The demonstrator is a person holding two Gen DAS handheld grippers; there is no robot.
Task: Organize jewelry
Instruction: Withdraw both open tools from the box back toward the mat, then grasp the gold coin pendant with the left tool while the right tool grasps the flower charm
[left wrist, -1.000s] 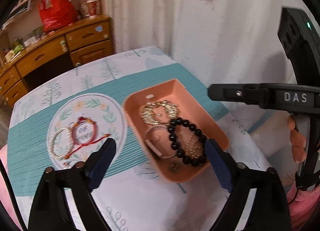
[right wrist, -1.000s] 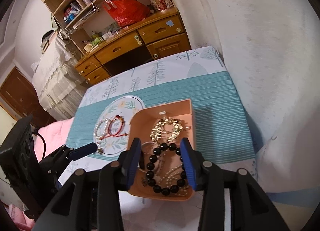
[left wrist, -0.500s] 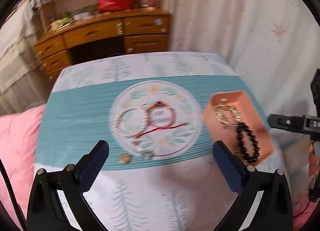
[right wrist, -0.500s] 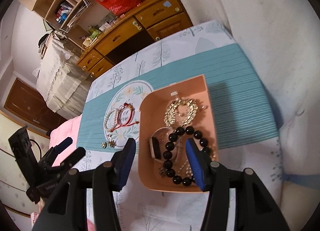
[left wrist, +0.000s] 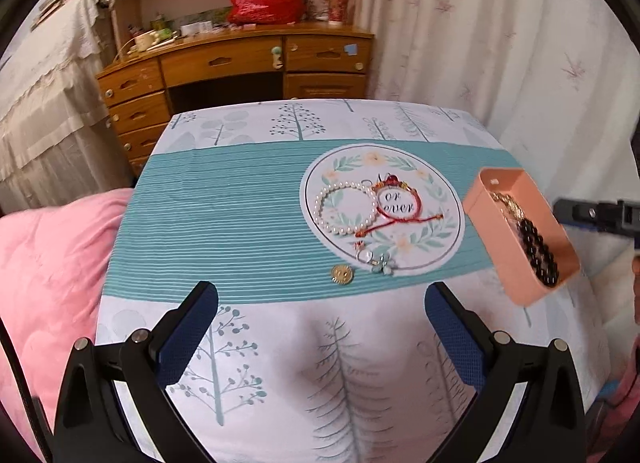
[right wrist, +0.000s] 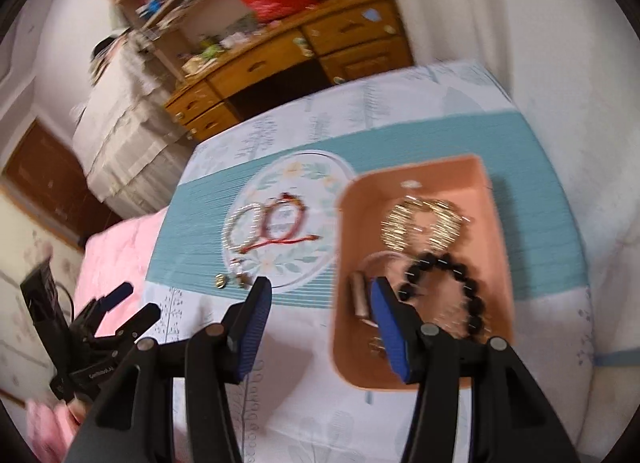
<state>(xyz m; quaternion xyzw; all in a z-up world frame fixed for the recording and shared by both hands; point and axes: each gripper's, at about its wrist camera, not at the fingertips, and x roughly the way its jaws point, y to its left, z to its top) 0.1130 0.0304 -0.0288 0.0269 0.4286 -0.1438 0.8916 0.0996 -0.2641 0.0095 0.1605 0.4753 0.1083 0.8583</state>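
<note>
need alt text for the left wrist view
Open left hand-held gripper hovers over a patterned tablecloth, where a pearl bracelet and red cord bracelet lie left of a pink tray holding beads.

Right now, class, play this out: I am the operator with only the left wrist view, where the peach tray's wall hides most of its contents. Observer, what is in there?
Observer: In the right wrist view, a gold filigree piece lies at the far end of the peach tray, with the black bead bracelet nearer.
Operator: Anything else?
Observer: A pale bangle with a metal tube sits by the tray's left wall.
Operator: Is the right gripper holding anything?
Observer: No. The right gripper is open and empty, one finger over the tray and the other over the tablecloth.
</note>
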